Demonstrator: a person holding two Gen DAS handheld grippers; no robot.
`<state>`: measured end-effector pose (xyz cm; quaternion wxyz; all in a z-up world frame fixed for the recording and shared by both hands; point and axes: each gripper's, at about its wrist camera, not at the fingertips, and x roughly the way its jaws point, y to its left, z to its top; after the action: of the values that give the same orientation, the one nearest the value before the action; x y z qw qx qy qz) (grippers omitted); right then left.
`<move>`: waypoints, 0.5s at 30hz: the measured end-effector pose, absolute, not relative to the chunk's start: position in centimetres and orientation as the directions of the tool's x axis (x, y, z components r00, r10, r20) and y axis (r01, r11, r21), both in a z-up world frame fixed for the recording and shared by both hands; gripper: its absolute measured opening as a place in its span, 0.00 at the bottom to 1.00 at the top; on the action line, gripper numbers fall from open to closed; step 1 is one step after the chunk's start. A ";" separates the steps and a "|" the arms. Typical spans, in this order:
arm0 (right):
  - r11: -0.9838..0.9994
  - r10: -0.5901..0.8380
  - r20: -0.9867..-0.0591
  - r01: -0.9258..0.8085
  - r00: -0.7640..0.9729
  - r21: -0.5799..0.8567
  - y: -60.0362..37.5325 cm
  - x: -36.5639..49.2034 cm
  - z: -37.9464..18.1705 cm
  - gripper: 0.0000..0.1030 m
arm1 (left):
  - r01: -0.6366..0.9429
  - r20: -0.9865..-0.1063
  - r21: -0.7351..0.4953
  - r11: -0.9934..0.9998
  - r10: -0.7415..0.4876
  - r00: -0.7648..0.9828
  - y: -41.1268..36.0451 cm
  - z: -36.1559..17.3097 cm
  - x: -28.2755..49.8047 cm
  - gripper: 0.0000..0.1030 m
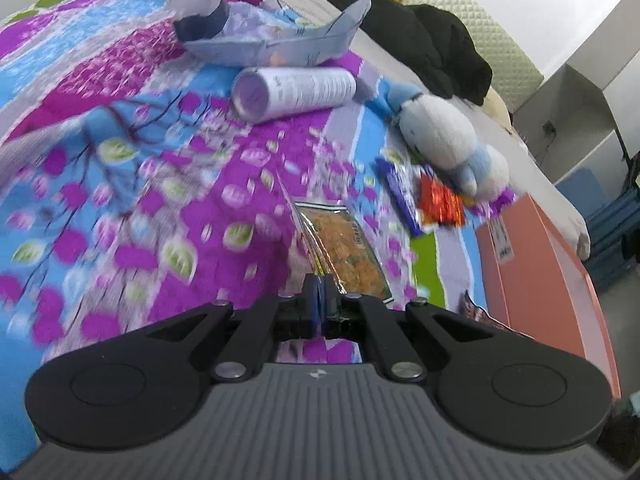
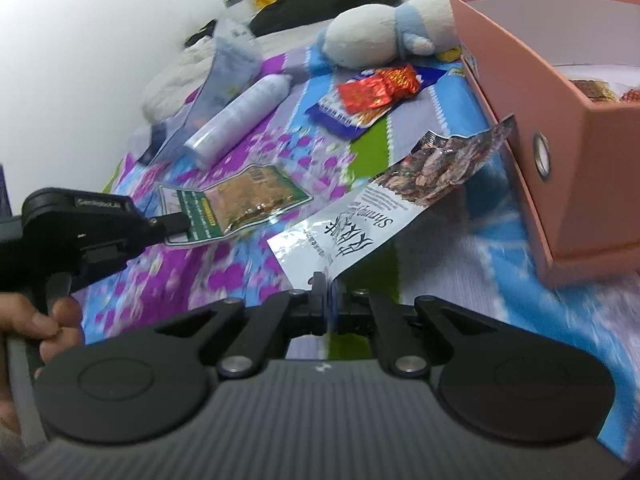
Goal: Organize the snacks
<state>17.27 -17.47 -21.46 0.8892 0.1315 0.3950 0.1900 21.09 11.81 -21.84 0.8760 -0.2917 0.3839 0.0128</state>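
Left claw (image 2: 176, 222) clamped on the edge of a green-bordered clear packet of golden-brown snack (image 2: 240, 200), lifted over the purple, blue and green floral bedspread (image 2: 224, 276); beyond, a white cylindrical bottle (image 2: 236, 116) lying on its side; right claw (image 2: 326, 286) pinched shut on a long silver shrimp snack bag (image 2: 384, 208), its far end just beside the salmon-pink cardboard box (image 2: 576, 184)

Even, cool indoor light, no hard shadows. Both views w/ strong fisheye bend at edges. Motion blur smears the floral bedspread (image 1: 120, 184) & pink box (image 2: 560, 128); gripper bodies stay sharp. Glare on the shrimp snack bag (image 2: 360, 224); white wall (image 2: 80, 40) washed out.
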 end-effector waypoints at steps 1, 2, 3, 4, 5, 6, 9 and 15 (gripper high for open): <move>0.893 0.444 -0.658 -0.239 0.608 0.381 -17.7 16.6 -21.4 0.05 | -0.243 -0.685 -0.501 0.831 -0.209 0.698 11.6 -21.7 20.2 0.01; 0.893 0.446 -0.663 -0.243 0.601 0.380 -18.0 16.1 -21.3 0.05 | -0.241 -0.689 -0.500 0.832 -0.213 0.693 11.3 -21.7 19.6 0.01; 0.893 0.445 -0.668 -0.244 0.596 0.378 -18.3 15.6 -21.2 0.05 | -0.236 -0.694 -0.498 0.834 -0.221 0.685 11.1 -21.7 18.9 0.02; 0.895 0.443 -0.675 -0.241 0.590 0.376 -18.6 15.1 -21.2 0.05 | -0.230 -0.699 -0.496 0.837 -0.229 0.678 10.8 -21.7 18.2 0.02; 0.896 0.440 -0.682 -0.237 0.584 0.375 -18.9 14.7 -21.1 0.05 | -0.226 -0.704 -0.493 0.840 -0.233 0.671 10.5 -21.7 17.6 0.02; 0.896 0.440 -0.688 -0.232 0.578 0.378 -19.3 14.4 -21.2 0.05 | -0.222 -0.709 -0.490 0.843 -0.237 0.664 10.2 -21.7 17.0 0.02; 0.899 0.434 -0.701 -0.226 0.566 0.375 -20.2 13.4 -21.2 0.05 | -0.215 -0.723 -0.482 0.849 -0.247 0.645 9.4 -21.8 15.7 0.02; 0.900 0.434 -0.710 -0.230 0.555 0.371 -20.8 12.2 -21.3 0.08 | -0.198 -0.743 -0.475 0.857 -0.270 0.613 8.6 -21.8 14.6 0.03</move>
<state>12.23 -20.85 -21.34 0.8737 0.1181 0.4319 0.1900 14.63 8.58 -21.81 0.8576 -0.2664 0.4394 -0.0210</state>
